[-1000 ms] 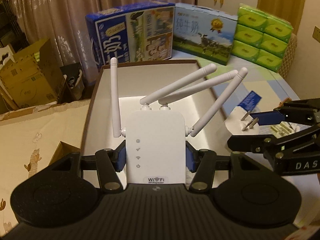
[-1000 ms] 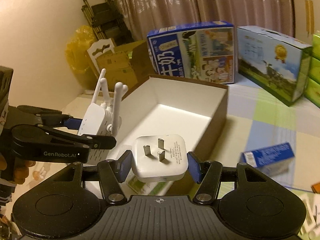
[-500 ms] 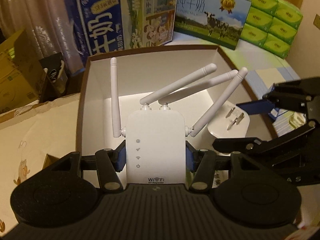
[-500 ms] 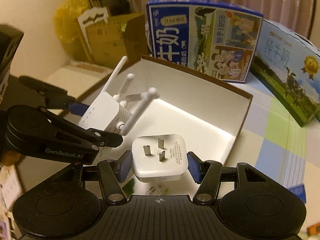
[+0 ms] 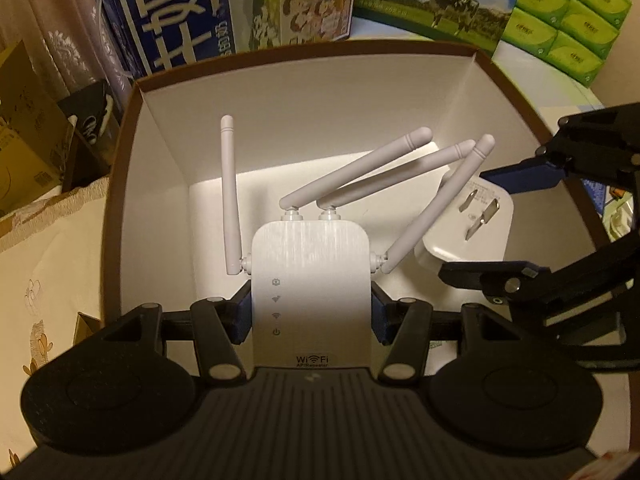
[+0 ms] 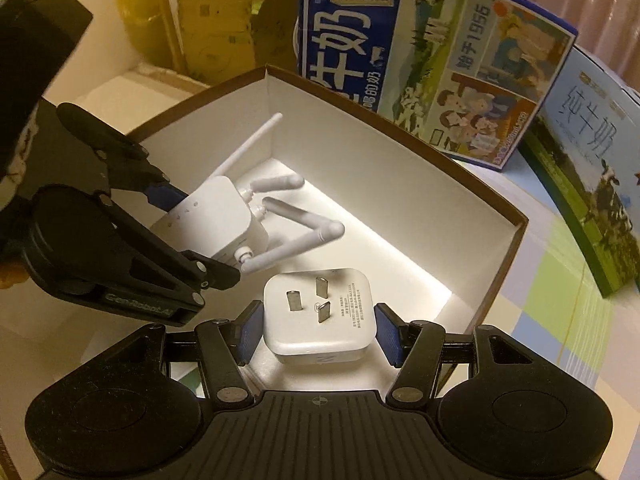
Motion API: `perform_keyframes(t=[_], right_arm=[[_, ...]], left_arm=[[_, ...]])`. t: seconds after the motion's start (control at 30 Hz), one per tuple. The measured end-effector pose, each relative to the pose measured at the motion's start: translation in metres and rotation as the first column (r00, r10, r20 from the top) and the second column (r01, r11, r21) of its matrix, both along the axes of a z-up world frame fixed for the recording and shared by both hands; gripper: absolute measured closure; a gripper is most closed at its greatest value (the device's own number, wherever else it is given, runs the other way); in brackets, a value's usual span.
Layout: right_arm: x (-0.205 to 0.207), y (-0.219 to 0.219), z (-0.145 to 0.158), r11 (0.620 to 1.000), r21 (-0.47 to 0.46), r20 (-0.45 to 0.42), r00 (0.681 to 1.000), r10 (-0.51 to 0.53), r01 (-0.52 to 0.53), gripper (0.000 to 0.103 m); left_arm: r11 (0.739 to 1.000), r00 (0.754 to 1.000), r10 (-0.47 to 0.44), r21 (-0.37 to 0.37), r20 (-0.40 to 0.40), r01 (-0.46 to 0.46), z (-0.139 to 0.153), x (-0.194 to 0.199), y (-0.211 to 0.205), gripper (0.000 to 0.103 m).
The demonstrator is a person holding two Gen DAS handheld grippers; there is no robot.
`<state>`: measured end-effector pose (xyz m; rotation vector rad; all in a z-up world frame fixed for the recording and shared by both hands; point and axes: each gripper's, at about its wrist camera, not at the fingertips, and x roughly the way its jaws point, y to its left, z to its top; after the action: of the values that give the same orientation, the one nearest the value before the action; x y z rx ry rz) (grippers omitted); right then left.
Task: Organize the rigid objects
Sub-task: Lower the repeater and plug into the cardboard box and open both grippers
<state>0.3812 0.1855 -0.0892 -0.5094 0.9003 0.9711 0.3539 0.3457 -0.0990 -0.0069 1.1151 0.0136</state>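
1. Milk cartons (image 6: pixel 432 60) and tissue packs (image 5: pixel 568 20) crowd the surface (image 6: pixel 552 300) behind an open box (image 5: pixel 120 184) with white walls; curtains hang at the back.
2. Left tool (image 5: pixel 311 316) is clamped on the repeater (image 5: pixel 310 280) by its sides, low on the body; right tool (image 6: pixel 318 328) is clamped on the plug (image 6: pixel 320 312), prongs facing up; both loads hang over the box's interior, neither seen resting on its floor.
3. Risk at the tools: the two loads sit just beside each other; one antenna (image 5: pixel 436 204) crosses in front of the plug in the left view; lowering both together could knock that antenna against the plug or the right tool's finger (image 5: pixel 520 174) and twist the repeater in its grip.
4. Risk at release: letting go while the loads are above the floor would probably drop hard plastic onto card; the repeater, top-heavy with four splayed antennas, might tip or land on an antenna joint.
5. Risk further out: the box walls stand near both tools; a sideways exit could catch the rim and shove the box toward the cartons.
6. Safer, I judge: set down one at a time, apart.
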Motion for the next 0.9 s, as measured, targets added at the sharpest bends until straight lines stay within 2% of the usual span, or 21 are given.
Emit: perform_keyframes(t=[0.17, 0.27, 0.43, 0.9], right_arm=[[0.001, 0.004, -0.003, 1.0, -0.015, 0.017, 1.0, 0.016, -0.016, 0.047], [0.0, 0.004, -0.004, 1.0, -0.012, 0.028, 0.999, 0.021, -0.021, 0.047], [0.0, -0.002, 0.0, 1.0, 0.02, 0.027, 1.0, -0.001, 0.0, 0.047], [-0.03, -0.037, 0.028, 0.988, 0.132, -0.046, 0.996, -0.071, 0.076, 0.047]], left_arm=[[1.0, 1.0, 0.013, -0.02, 0.003, -0.013, 0.0, 0.005, 0.005, 0.049], [1.0, 1.0, 0.01, -0.008, 0.011, -0.01, 0.002, 0.005, 0.004, 0.045], [1.0, 1.0, 0.015, -0.015, 0.007, -0.015, 0.004, 0.001, 0.003, 0.044], [0.997, 0.995, 0.067, -0.04, 0.069, -0.064, 0.043, -0.048, -0.004, 0.044]])
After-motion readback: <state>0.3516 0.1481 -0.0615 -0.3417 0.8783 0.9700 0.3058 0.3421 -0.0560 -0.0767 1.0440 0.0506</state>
